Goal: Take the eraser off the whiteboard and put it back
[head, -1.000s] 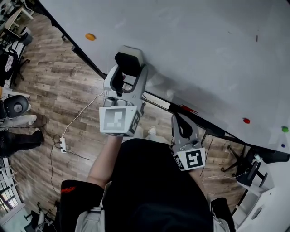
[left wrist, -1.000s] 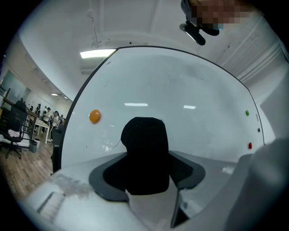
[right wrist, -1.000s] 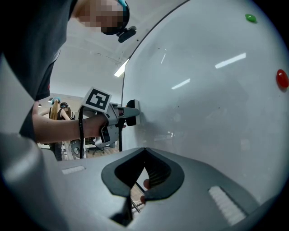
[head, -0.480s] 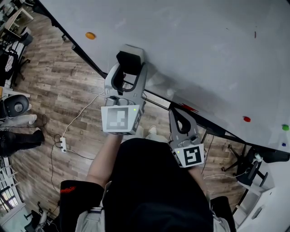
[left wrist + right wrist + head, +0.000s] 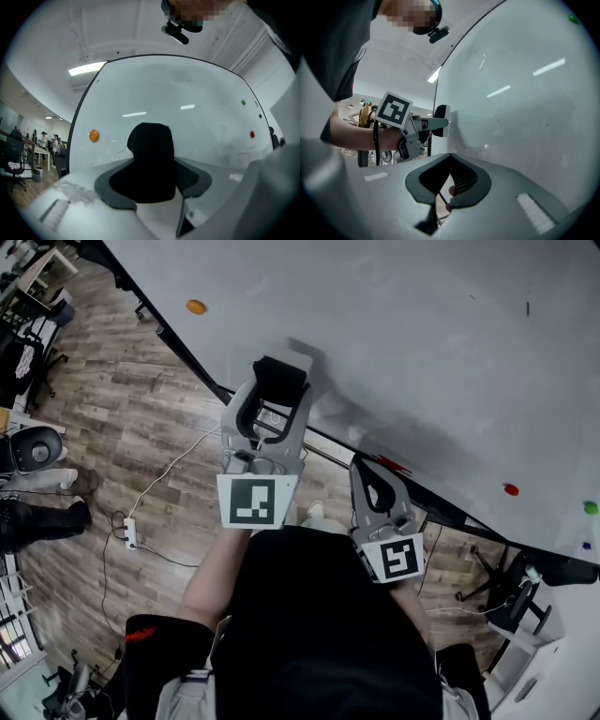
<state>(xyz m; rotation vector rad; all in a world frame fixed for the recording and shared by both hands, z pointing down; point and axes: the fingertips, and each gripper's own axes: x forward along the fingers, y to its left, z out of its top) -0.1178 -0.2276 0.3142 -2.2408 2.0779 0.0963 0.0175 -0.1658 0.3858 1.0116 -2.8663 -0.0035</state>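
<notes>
The eraser [image 5: 278,371], black with a pale side turned to the whiteboard [image 5: 422,343], sits at the board's lower part. My left gripper [image 5: 279,388] is shut on it, one jaw on each side. In the left gripper view the black eraser [image 5: 151,159] fills the gap between the jaws of the left gripper [image 5: 154,177]. The right gripper view shows the eraser [image 5: 440,119] at the board's surface; whether it touches I cannot tell. My right gripper [image 5: 371,474] hangs lower, near the board's tray, shut and holding nothing [image 5: 450,157].
On the board sit an orange magnet [image 5: 195,307], a red magnet [image 5: 510,489] and a green magnet [image 5: 590,507]. A red marker [image 5: 389,465] lies on the tray. Below are wooden floor, a cable with a power strip [image 5: 129,537] and office chairs [image 5: 33,451].
The left gripper has rolled so its marker cube faces the head camera squarely, and its jaws have drawn in on the eraser. The right gripper has barely moved.
</notes>
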